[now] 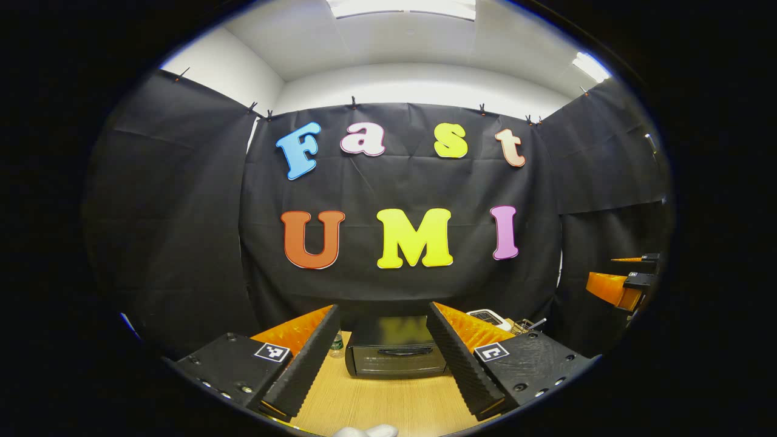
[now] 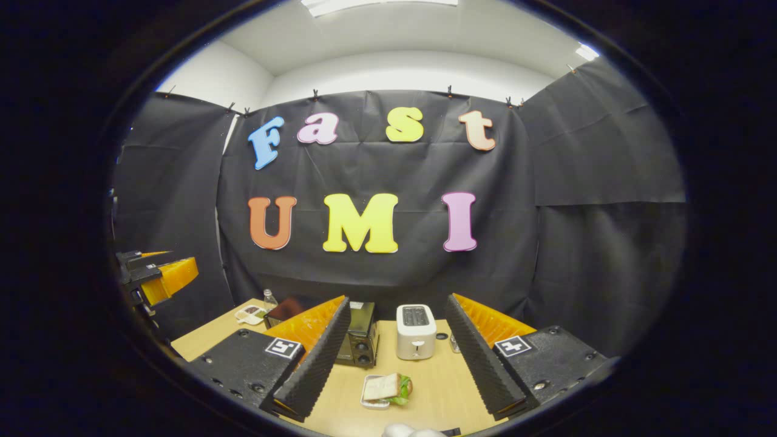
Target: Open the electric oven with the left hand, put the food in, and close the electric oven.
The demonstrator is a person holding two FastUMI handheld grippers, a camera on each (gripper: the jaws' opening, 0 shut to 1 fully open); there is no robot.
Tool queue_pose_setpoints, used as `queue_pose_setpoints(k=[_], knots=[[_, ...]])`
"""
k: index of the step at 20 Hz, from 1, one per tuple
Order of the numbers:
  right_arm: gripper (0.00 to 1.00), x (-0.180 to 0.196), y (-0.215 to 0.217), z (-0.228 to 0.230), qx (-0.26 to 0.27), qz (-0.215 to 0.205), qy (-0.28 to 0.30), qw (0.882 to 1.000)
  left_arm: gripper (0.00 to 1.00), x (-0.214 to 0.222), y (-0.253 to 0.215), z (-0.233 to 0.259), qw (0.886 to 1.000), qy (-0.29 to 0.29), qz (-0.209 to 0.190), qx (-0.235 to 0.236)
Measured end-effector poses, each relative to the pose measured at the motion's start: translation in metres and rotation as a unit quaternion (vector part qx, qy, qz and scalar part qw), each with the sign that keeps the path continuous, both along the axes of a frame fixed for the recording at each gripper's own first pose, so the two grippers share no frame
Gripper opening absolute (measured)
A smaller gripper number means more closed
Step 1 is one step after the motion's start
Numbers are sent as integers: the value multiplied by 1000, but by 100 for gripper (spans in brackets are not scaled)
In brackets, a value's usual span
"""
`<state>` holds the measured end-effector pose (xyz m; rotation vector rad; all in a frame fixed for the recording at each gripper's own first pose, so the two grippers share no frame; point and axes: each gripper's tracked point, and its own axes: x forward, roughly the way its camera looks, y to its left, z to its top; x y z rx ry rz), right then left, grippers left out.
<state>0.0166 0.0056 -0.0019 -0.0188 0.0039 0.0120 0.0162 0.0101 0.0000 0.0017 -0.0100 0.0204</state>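
1. Fingers of the left gripper (image 1: 382,358) stand wide apart with nothing between them, held above the worktop (image 1: 388,403) and aimed at the oven (image 1: 396,349).
2. Fingers of the right gripper (image 2: 394,358) are likewise spread and hold nothing.
3. Seen from the left gripper view, the oven sits straight ahead on the worktop with its door shut, the handle across the front. A small bottle (image 1: 336,345) stands just left of it, and a white device (image 1: 488,317) lies behind it to the right.
4. Seen from the right gripper view, the oven (image 2: 358,340) lies to the left, partly behind the left finger, with its knob side showing.
5. The right gripper view also takes in a white toaster (image 2: 416,331) just right of the oven, and a tray (image 2: 373,397) in front holding a sandwich (image 2: 388,386) with green leaves.
6. At the far left corner of the worktop a second tray (image 2: 250,314) lies; its contents are too small to tell. A bottle (image 2: 269,299) stands beside it.
7. Each view catches the other gripper at its edge, raised well off the worktop: at the right of the left gripper view (image 1: 625,285) and at the left of the right gripper view (image 2: 155,276).
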Motion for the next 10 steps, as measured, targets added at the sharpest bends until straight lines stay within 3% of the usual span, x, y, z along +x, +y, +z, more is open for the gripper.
queue_pose_setpoints(k=[3, 4, 5, 6, 7, 8, 9, 10], knots=[[90, 0, 0, -3, -1, 0, 1, 1000, 94, 5, 0, -7, 1000, 3, 4, 9], [100, 0, -2, -3, -2, 0, 1, 1000, 94, 8, -1, -12, 1000, 4, 4, 11], [90, -1, -2, -4, -3, 0, 2, 1000, 94, 12, -2, -17, 1000, 6, 3, 12], [91, -1, -3, -4, -4, 1, 2, 1000, 94, 17, -4, -22, 1000, 7, 1, 14], [100, -1, -6, -3, -5, 0, 2, 1000, 94, 22, -7, -28, 1000, 7, -1, 14], [90, -2, -9, -2, -7, -2, 1, 1000, 94, 28, -9, -34, 1000, 8, -3, 14], [100, -3, -12, -1, -9, -4, 1, 1000, 94, 34, -13, -41, 1000, 10, -7, 13], [90, -3, -17, 1, -12, -8, 0, 1000, 94, 42, -17, -49, 1000, 14, -9, 11]])
